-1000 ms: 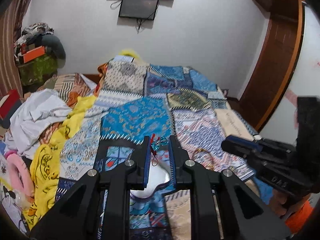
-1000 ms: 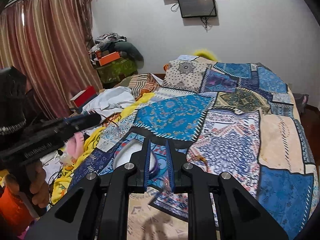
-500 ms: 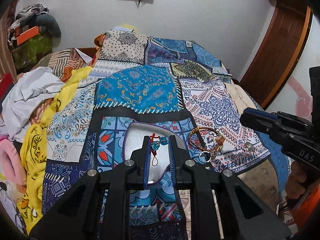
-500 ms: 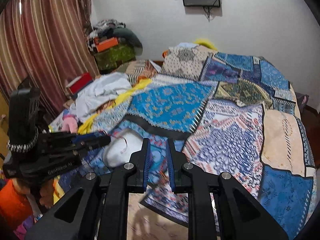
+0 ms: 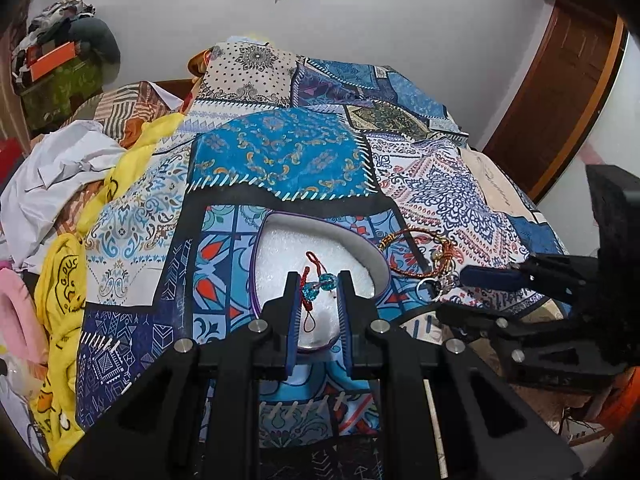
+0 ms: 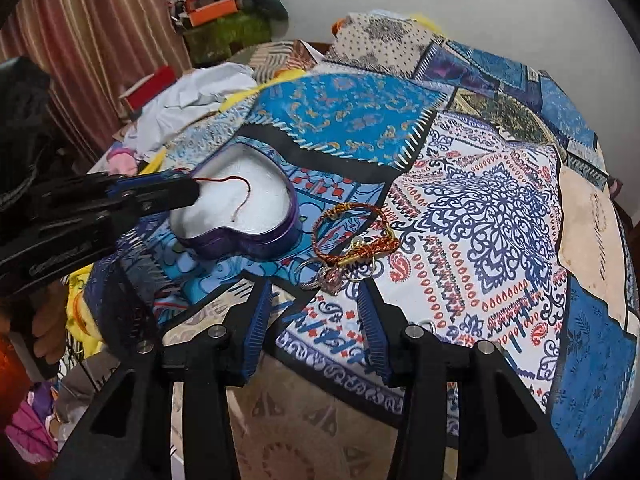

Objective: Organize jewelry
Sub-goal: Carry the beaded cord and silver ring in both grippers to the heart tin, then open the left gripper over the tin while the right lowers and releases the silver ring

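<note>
A red cord with blue beads (image 5: 316, 286) is gripped between the narrow jaws of the left gripper (image 5: 319, 295), held over the white lining of the heart box (image 5: 276, 248); its loose end is seen trailing across the lining. The right gripper (image 6: 316, 300) is seen with jaws opening and nothing between them. Just beyond its tips, at 12 o'clock, a bangle (image 6: 352, 236) and key rings (image 6: 320, 274) are laid on the quilt (image 6: 500, 200), at 3 o'clock of the box.
</note>
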`<state>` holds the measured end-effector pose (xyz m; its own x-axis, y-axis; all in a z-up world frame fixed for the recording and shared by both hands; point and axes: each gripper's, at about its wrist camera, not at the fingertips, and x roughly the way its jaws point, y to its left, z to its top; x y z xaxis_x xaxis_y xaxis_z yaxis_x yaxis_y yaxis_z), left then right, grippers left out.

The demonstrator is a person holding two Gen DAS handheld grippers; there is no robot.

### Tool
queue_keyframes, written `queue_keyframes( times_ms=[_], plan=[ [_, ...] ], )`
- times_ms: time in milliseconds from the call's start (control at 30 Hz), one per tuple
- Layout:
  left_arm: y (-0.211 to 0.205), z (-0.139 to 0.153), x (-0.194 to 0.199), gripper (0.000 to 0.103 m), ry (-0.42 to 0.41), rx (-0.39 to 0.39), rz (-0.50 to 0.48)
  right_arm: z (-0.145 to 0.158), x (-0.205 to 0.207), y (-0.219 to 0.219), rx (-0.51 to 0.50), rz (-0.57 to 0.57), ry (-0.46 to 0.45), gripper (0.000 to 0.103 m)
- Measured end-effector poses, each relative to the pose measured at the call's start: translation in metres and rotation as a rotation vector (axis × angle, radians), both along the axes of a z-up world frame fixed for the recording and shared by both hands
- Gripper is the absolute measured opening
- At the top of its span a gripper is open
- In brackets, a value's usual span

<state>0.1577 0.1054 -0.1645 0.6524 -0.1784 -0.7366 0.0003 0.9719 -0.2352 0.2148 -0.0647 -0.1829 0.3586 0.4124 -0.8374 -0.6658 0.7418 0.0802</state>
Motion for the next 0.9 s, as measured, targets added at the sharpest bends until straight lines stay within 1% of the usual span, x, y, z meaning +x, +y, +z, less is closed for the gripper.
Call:
queue_keyframes(
  times_ms=[100,133,167,233,300,333,367,633,800,900],
  plan=[
    [-0.001,-0.003,0.0,0.016,0.005,0.006,-0.007,-0.002,0.004,0.005,-0.022,-0.002,-0.003,0.04],
    [-0.002,-0.004,0.0,0.016,0.008,0.008,-0.011,-0.004,0.005,0.008,-0.035,0.001,-0.005,0.037],
    [-0.003,-0.005,0.0,0.016,0.01,0.01,-0.015,-0.005,0.005,0.01,-0.049,0.004,-0.011,0.03],
    [-0.004,-0.006,0.001,0.016,0.012,0.015,-0.019,-0.007,0.002,0.014,-0.076,0.015,-0.027,0.025],
    [-0.005,-0.007,0.002,0.016,0.014,0.016,-0.021,-0.007,0.001,0.016,-0.085,0.019,-0.044,0.024],
    [-0.006,-0.008,0.002,0.016,0.015,0.015,-0.021,-0.007,0.0,0.016,-0.085,0.018,-0.048,0.021],
    [-0.006,-0.008,0.003,0.016,0.016,0.015,-0.02,-0.007,-0.001,0.014,-0.079,0.015,-0.051,0.014],
    [-0.004,-0.008,0.005,0.016,0.025,0.016,-0.019,-0.004,0.0,0.007,-0.035,-0.002,-0.042,0.014],
    [-0.007,-0.003,0.003,0.018,0.022,0.031,-0.028,0.007,-0.002,0.004,-0.003,-0.01,-0.06,0.014],
    [-0.007,0.004,0.0,0.028,0.001,0.039,-0.023,0.018,-0.002,0.004,0.03,-0.012,-0.067,0.014]
  ],
)
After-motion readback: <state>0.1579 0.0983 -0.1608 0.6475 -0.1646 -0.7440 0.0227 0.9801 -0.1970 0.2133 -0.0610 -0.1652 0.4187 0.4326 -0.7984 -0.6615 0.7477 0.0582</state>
